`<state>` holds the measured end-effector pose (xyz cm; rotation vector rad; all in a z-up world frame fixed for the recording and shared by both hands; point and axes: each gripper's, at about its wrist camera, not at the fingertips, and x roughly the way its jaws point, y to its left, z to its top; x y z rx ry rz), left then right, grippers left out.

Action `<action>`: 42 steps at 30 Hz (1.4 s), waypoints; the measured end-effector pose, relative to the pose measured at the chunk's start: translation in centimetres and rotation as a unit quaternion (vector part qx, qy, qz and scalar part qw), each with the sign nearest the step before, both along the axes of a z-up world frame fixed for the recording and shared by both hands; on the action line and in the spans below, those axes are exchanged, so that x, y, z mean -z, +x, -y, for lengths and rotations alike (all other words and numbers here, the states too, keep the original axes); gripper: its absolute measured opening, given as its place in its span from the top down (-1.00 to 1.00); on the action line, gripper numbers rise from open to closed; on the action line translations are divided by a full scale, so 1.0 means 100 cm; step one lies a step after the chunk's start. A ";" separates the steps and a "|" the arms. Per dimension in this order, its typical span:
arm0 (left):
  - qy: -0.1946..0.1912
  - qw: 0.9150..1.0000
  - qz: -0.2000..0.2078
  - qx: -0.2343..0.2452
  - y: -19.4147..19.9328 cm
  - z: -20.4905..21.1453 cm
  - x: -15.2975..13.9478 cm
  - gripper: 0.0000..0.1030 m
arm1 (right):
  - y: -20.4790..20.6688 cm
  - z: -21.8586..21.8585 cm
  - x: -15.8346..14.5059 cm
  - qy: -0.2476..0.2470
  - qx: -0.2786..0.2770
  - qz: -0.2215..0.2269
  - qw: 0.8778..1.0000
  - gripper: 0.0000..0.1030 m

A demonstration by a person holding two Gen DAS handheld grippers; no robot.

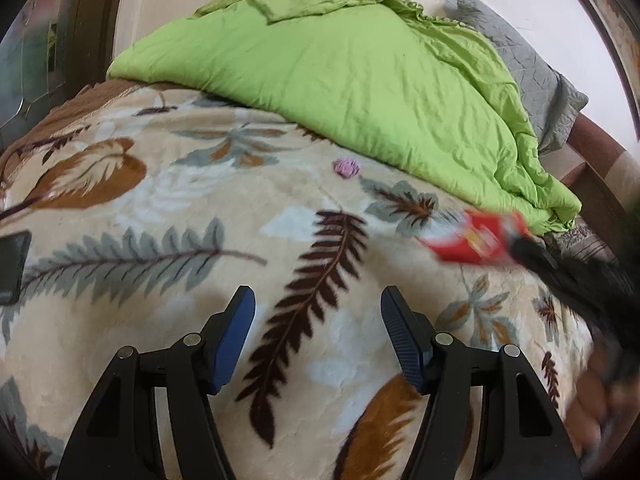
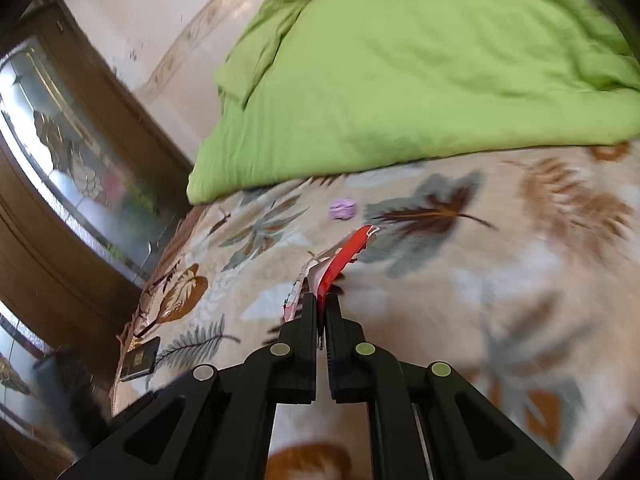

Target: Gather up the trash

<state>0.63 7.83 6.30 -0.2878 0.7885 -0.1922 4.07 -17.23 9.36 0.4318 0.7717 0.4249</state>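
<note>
So right gripper (image 2: pixel 322 300) is clamped edge-on on the red wrapper (image 2: pixel 344 256), holding it clear of the leaf-print blanket (image 2: pixel 520 280), while left gripper (image 1: pixel 318 300) hangs half-open and empty, presumably free for the purple wad (image 1: pixel 347 168).

Bed layout: blanket (image 1: pixel 168 200) spread across the bed, quilt (image 1: pixel 340 68) heaped on its far side; paper ball (image 1: pixel 347 168) on the blanket just before the quilt; wrapper (image 2: pixel 340 264) nearer, right of the ball; phone (image 2: pixel 140 358) at the blanket's left edge

Leaf-print bed (image 1: pixel 160 184) bears green duvet (image 1: pixel 340 72); pink wad (image 1: pixel 347 168); phone (image 1: pixel 12 268).
</note>
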 end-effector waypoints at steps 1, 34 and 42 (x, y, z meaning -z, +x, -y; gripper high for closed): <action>-0.007 1.000 -0.001 0.002 0.005 0.002 -0.002 -0.25 | -0.013 0.006 -0.003 0.000 0.014 0.005 1.000 0.91; 0.105 0.993 -0.022 0.059 0.206 0.085 0.037 0.43 | -0.058 0.072 0.005 0.037 0.098 0.027 0.994 0.91; 0.097 0.992 0.007 0.083 0.104 0.087 0.007 0.43 | -0.065 0.066 0.003 0.017 0.097 0.037 0.994 0.91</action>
